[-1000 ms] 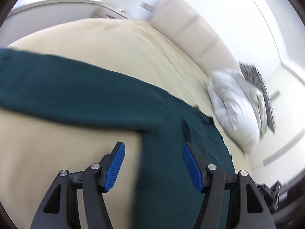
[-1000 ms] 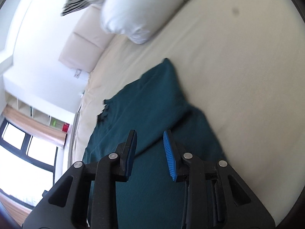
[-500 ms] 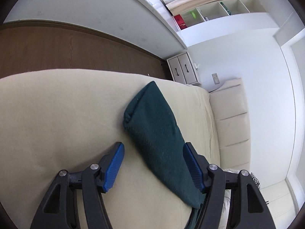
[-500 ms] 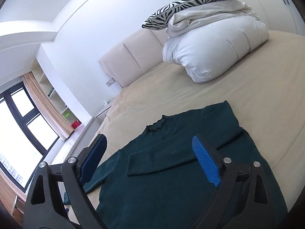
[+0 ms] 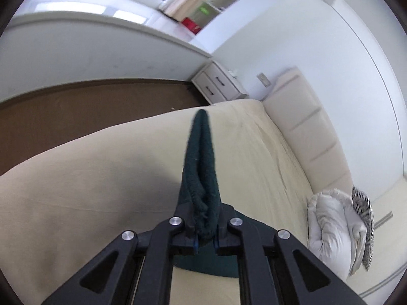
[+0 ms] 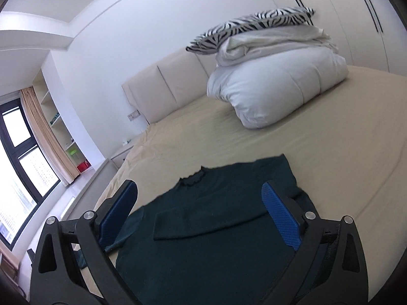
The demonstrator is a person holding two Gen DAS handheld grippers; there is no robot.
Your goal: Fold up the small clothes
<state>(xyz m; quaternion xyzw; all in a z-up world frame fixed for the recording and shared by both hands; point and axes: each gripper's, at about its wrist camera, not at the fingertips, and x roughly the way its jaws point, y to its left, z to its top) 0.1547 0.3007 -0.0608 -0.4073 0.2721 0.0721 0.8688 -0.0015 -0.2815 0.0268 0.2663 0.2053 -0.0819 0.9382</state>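
Pinching the free sleeve [image 5: 201, 172] of the dark green sweater [image 6: 211, 228], your left claw [image 5: 204, 231] has its jaws pressed together on the knit, the fabric bunched into a thick doubled wad between them and running forward from the tips as a narrow tapered strip over the beige bed sheet [image 5: 89, 190]. That grip near the sleeve's middle looks chosen so the arm of the garment can be carried across the body in one piece; judged from how it hangs, the cuff end trails free. Your right claw [image 6: 201, 213] is spreading wider at this moment, blue pads [image 6: 279, 218] well apart, nothing between them but air; it hovers above the chest of the sweater, probably backed off to leave room for the left side's fold. Beneath it the other sleeve [image 6: 208, 223] already lies folded across the front, a flat band slanting over the body. The sweater lies face up on the bed, its frilled collar [image 6: 193, 179] pointing toward the padded headboard [image 6: 162, 94], shoulders spread flat, hem out of view under the claw. The knit looks soft, thick and slightly fuzzy, so expect it to sag and cling rather than hold a crease. Farther off, a white duvet [image 6: 274, 91] is heaped near the headboard with a zebra pillow [image 6: 251, 24] on top.
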